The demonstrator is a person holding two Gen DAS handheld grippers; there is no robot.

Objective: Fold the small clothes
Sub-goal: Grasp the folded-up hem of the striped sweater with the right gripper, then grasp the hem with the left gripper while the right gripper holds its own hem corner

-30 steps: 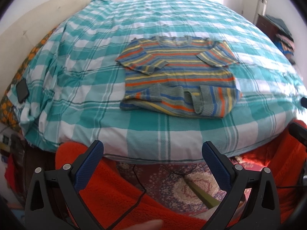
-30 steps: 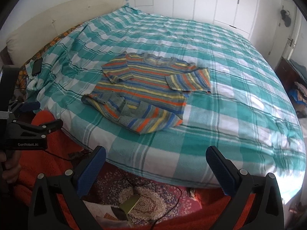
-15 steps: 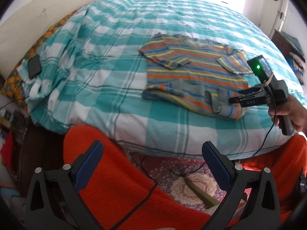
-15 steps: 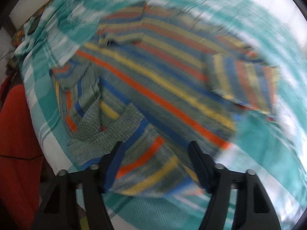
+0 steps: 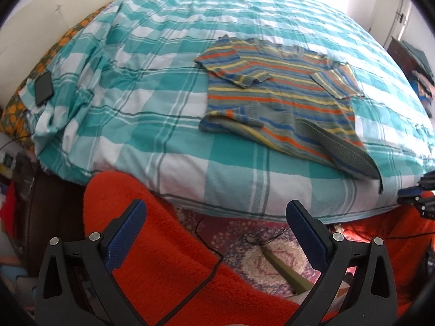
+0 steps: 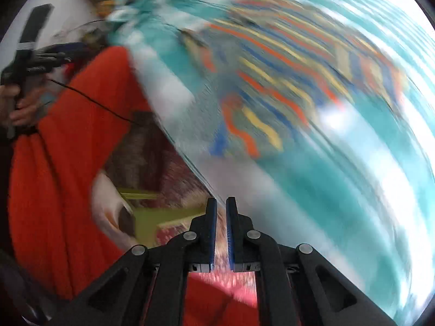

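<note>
A striped knit sweater (image 5: 280,92) lies on the teal checked bed cover (image 5: 136,81), sleeves folded in. Its near right hem is drawn out in a blurred strip toward the bed's edge. My left gripper (image 5: 215,205) is open and empty, hanging below the bed's near edge. My right gripper (image 6: 221,201) points at the floor beside that edge. Its jaws are closing to a narrow gap with nothing between them. The sweater (image 6: 272,81) is a blur ahead of it. The right gripper (image 5: 416,194) shows at the right edge, just past the hem's tip.
Orange fleece (image 5: 163,244) and a patterned rug (image 5: 258,244) lie below the bed's edge. A dark phone (image 5: 43,88) rests at the cover's left edge by an orange-patterned pillow (image 5: 54,46). A hand (image 6: 16,103) holds the left gripper (image 6: 40,59). Dark furniture (image 5: 407,54) stands at right.
The right gripper swept in over the sweater, then dropped back to the bed's near edge while its jaws narrowed from wide. The sweater's near right hem now stretches toward the edge.
</note>
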